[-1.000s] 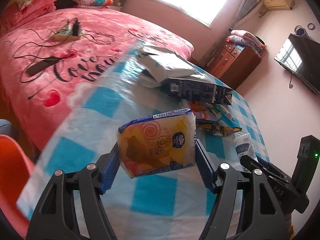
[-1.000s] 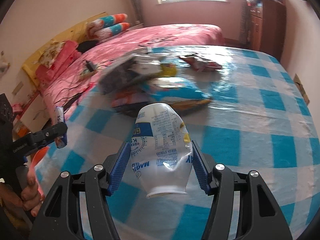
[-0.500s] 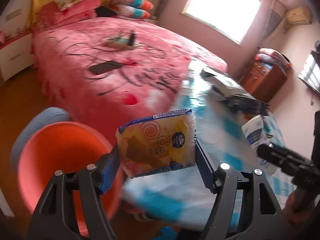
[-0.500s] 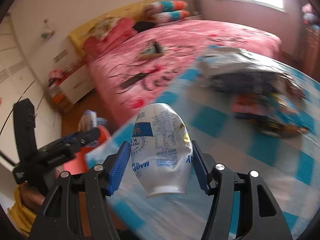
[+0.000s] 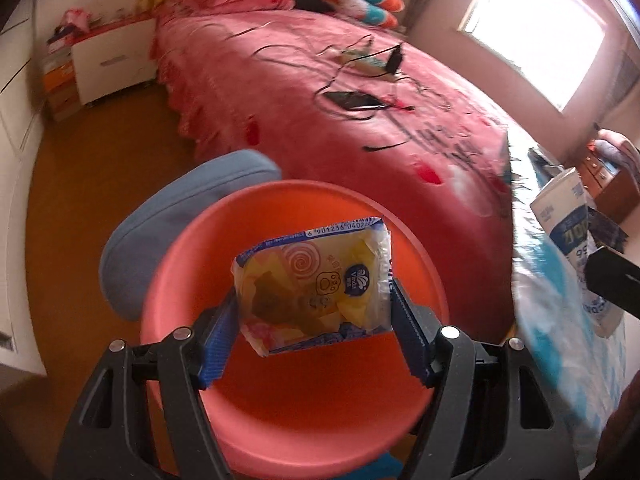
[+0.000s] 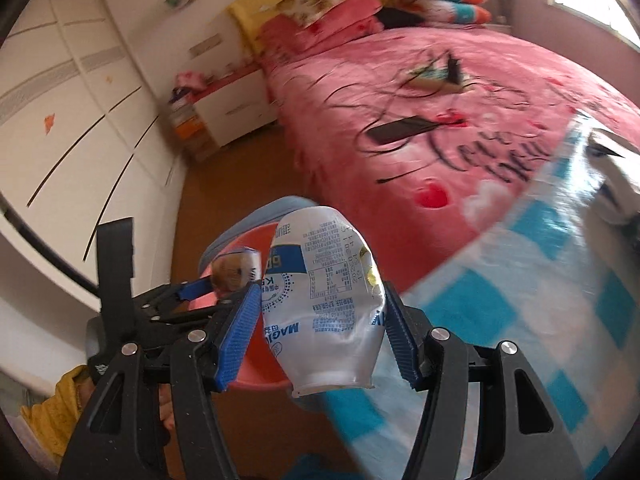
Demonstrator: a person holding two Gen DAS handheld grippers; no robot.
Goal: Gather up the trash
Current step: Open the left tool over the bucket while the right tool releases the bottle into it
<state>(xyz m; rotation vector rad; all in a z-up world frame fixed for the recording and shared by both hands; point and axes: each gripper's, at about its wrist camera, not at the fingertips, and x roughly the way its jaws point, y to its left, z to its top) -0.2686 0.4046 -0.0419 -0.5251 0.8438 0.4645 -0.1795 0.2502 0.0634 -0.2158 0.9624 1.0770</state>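
We hold a yellow tissue packet (image 5: 316, 288) pinched between the blue pads of the left tool (image 5: 312, 322), hanging directly over the open mouth of an orange bin (image 5: 280, 420) that fills the view beneath the jaws. In the right tool (image 6: 320, 322) we clamp a crumpled white milk pouch (image 6: 320, 304), its neck pointing back toward the handle; the bin's rim (image 6: 256, 360) shows just left of and below this tool, partly behind the left pad, so the pouch looks not quite above the opening. A blue cushioned seat (image 5: 180, 216) sits just beyond the bin, with brown floor (image 5: 100, 168) around it, and farther ahead lies the pink bed (image 5: 360, 128). To the right of both tools runs the desk under its blue-checked cloth (image 6: 540, 320), some litter blurred at its far edge. We judge the step to be delivery: both pieces carried to the bin. Next, we reckon, the left jaws must part to drop the packet, and the right tool must come over the rim before letting go.
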